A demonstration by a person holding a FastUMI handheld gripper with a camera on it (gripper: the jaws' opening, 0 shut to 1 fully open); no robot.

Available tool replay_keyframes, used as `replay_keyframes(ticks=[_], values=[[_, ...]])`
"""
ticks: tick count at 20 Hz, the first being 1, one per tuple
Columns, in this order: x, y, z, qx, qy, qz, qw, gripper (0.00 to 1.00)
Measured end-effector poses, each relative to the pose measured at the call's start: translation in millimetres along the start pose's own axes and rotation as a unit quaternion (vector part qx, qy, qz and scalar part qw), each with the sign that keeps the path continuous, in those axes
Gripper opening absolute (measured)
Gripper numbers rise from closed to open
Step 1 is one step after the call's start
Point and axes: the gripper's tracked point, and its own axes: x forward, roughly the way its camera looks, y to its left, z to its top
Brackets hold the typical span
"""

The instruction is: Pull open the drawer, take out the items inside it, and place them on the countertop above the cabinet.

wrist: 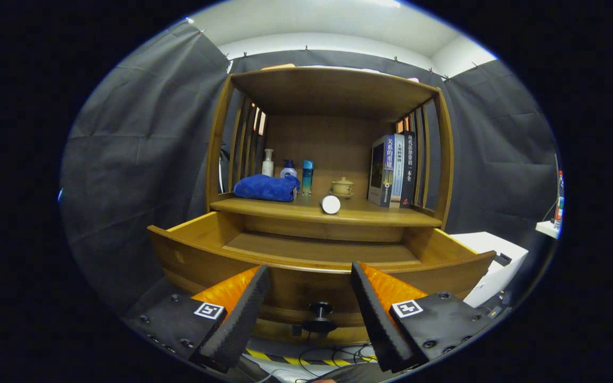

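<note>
Drawer (306,255) pulled out, front interior hidden behind its wall; gripper (309,298) jaws apart, knob (320,314) between.

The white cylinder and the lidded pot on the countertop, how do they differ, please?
The cylinder is white and lies on its side near the countertop front edge, round end facing the tool; the pot is beige, upright and lidded, just behind it. The cylinder looks plain; the pot is rounded. Both lie well beyond the open tool, which holds nothing.
</note>
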Motion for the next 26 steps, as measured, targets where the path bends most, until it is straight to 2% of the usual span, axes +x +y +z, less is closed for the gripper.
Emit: replay_keyframes(ticks=[7, 16, 20, 26], values=[[8, -2, -7, -0.027, -0.012, -0.022, 0.999, 0.99], [12, -12, -33, 0.046, 0.021, -0.045, 0.998, 0.99], [11, -15, -38, 0.021, 0.02, -0.044, 0.999, 0.99], [50, -22, -26, 0.006, 0.024, -0.042, 0.999, 0.99]])
